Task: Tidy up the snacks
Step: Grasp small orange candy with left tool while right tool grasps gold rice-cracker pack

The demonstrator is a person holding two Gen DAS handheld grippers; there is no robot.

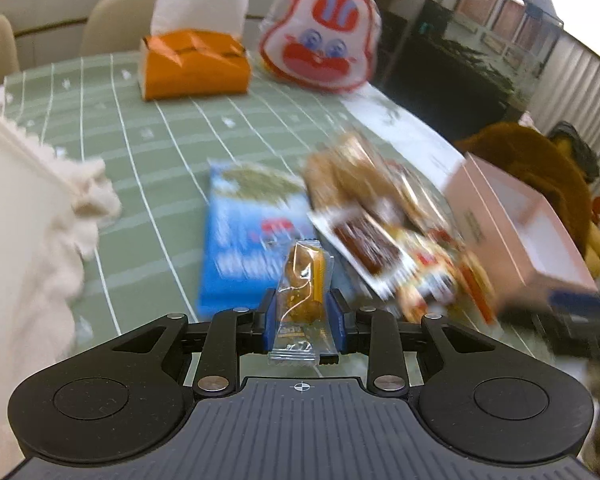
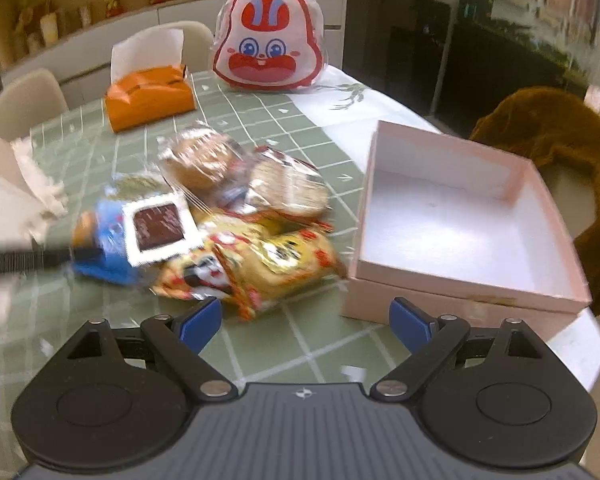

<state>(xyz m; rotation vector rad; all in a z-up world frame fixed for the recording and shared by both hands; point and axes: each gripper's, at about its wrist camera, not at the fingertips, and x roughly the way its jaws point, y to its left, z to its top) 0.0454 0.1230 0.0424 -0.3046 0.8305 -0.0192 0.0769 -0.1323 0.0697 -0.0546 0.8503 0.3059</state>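
Snacks (image 2: 236, 220) lay heaped near the middle of the table (image 2: 292, 344), on a sage-green cloth with a white grid. Left to right:

- Blue packet (image 1: 248, 240): flat, glossy film, white lettering too blurred to read.
- White-edged sachet (image 2: 158, 228): square, serrated border, dark brown centre, resting on the heap.
- Clear-wrapped round cakes (image 2: 204, 156): crinkled cellophane, tan crumb.
- Yellow packets (image 2: 260, 268): shiny foil with red and black print, unreadable, at the near side of the heap.
- Pink box (image 2: 460, 216): rigid card, square, white inside, open, just beside the heap at the table's right edge.

Far edge: orange tissue pack (image 2: 148, 100), soft film, white tissue standing up; rabbit-face bag (image 2: 268, 40), white plastic printed in red and blue.

Left gripper (image 1: 303, 312): blue pads clamped on a small clear wrapper (image 1: 304, 292) holding an amber biscuit, its label unreadable, held above the table's near edge.

Right gripper (image 2: 305, 322): jaws wide apart, nothing between them.
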